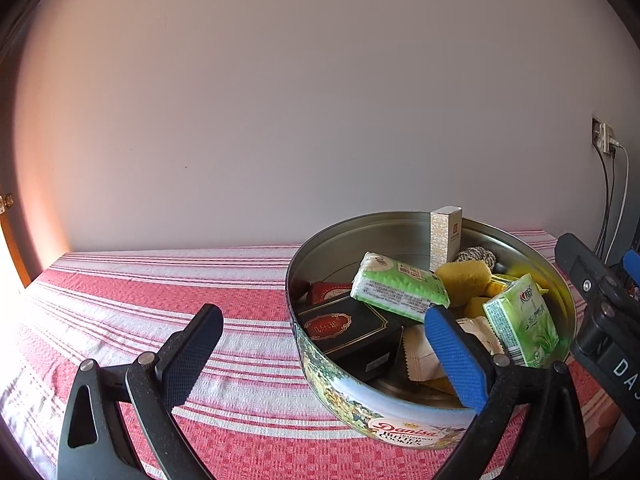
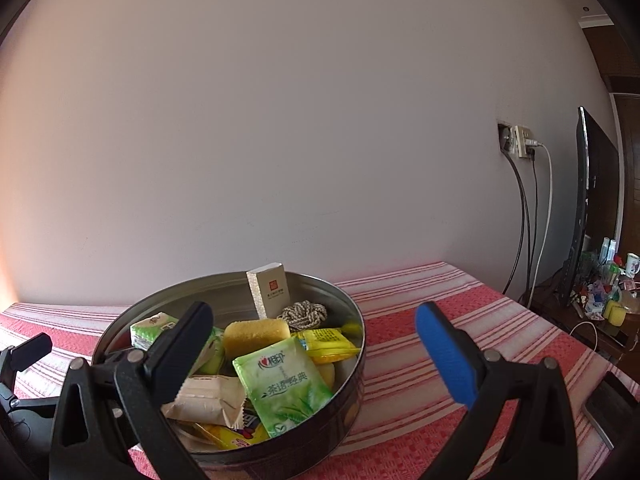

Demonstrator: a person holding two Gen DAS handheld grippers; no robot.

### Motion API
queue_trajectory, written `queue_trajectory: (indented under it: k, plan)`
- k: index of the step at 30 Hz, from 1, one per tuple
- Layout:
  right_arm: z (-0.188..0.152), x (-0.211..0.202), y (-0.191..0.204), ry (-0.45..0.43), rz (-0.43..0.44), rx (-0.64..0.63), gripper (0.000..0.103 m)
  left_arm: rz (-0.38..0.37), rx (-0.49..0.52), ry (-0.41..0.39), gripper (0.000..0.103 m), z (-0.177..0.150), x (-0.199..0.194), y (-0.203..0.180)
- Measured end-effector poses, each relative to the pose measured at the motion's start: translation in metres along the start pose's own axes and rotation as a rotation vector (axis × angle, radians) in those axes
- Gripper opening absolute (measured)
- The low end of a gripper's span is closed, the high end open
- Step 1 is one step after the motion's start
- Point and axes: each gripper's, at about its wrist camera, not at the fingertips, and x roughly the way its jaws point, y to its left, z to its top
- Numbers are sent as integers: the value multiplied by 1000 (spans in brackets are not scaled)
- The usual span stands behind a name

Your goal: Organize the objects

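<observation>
Left gripper [image 1: 320, 354]: jaws spread wide, nothing between them. Its black finger hangs over the red-and-white striped tablecloth [image 1: 168, 280]; its blue-padded finger stands in front of the near rim of the round metal Danisa butter-cookie tin [image 1: 360, 404].

Right gripper [image 2: 314, 354]: jaws likewise wide apart and empty. The black finger sits over the tin's [image 2: 352, 384] left half, the blue one over bare cloth [image 2: 440, 300] to the tin's right. Part of this gripper's black body shows at the right edge of the left wrist view.

Tin contents, all loose and overlapping:
- white-and-green tissue packet [image 1: 400, 286] lying tilted across a black rectangular box with a red-and-gold label [image 1: 348, 332];
- second green tea-print tissue packet [image 2: 282, 384], propped against the right wall;
- yellow sponge block [image 2: 256, 332] at centre;
- small white-and-silver carton [image 2: 269, 290] standing upright at the back wall;
- coil of grey-and-white braided cord [image 2: 306, 314] just beside the carton;
- beige crimped-edge wrapper [image 2: 208, 398] and yellow sachet [image 2: 328, 344].

Tin stands on the cloth near a plain pale wall [image 2: 280, 140]. A wall socket with cables [image 2: 520, 142] and a dark flat screen [image 2: 592, 208] lie to the right.
</observation>
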Motion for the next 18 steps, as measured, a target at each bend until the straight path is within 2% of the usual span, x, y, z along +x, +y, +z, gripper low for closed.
queue_trajectory:
  k: [18]
  plan:
    - [-6,-43,2,-80,-22,-5,103,-3,-8,-25,102,-11,-22,12]
